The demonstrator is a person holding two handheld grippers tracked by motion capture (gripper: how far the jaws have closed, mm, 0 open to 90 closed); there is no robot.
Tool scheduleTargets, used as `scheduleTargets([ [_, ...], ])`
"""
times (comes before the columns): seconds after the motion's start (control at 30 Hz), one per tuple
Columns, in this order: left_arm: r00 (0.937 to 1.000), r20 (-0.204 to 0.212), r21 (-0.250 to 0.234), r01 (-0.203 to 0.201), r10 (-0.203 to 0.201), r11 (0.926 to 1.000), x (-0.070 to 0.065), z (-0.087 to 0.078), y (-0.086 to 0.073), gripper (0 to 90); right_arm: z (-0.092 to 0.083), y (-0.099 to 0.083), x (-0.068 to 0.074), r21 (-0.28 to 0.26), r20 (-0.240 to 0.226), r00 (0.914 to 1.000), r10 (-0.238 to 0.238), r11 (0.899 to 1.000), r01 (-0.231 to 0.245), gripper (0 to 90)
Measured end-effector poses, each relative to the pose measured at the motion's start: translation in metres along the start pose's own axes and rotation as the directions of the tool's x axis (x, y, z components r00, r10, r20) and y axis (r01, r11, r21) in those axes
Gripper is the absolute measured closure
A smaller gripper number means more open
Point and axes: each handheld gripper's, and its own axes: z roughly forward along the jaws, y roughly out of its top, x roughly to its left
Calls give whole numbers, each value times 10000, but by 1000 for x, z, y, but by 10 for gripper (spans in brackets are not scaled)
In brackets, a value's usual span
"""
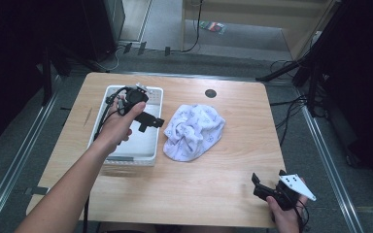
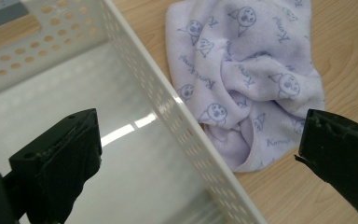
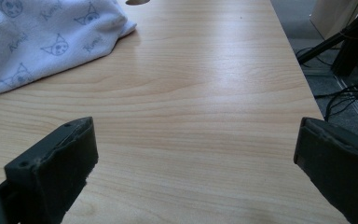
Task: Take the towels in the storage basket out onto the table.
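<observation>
A crumpled white cloth [image 1: 193, 131] with a blue cartoon print lies on the wooden table, just right of a white perforated basket [image 1: 108, 97]. My left gripper [image 1: 151, 122] hovers open over the basket's right wall, jaws wide apart; in its own view, the wall [image 2: 182, 121] runs between the jaws and the cloth [image 2: 247, 74] lies beyond it. My right gripper [image 1: 258, 184] rests open near the table's front right corner, nothing between its jaws. From there the cloth [image 3: 42, 37] sits far off at upper left.
The basket's floor [image 2: 51, 116] holds nothing. A round black grommet [image 1: 210, 93] sits in the table near the back edge. Cables and stand legs [image 1: 291, 68] crowd the floor to the right. Bare wood [image 3: 191, 116] stretches ahead of the right gripper.
</observation>
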Motion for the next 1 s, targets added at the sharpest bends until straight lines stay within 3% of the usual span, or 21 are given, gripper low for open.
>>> scheduleTargets([
  [0.13, 9998, -185, 51, -4, 5, 10000, 6, -10, -11, 0, 0, 0, 0, 11, -6, 10000, 7, 10000, -7, 0],
  [0.47, 9958, -860, -433, 272, -309, 9987, 22, -32, -41, 0, 0, 0, 0, 26, 20, 10000, -18, 10000, 18, 0],
  [0.7, 9966, -543, -788, 580, -624, 9952, 28, -42, -68, 0, 0, 0, 0, 13, 41, 10000, -5, 10000, 5, 0],
  [0.9, 9943, -765, -1171, 654, -747, 9910, 30, -52, -88, 0, 1, 0, 0, 54, 76, 10000, -32, 10000, 32, 0],
  [1.0, 9945, -515, -1332, 832, -908, 9876, 31, -54, -97, 0, 0, 0, 0, 37, 96, 9999, -31, 10000, 30, 0],
])
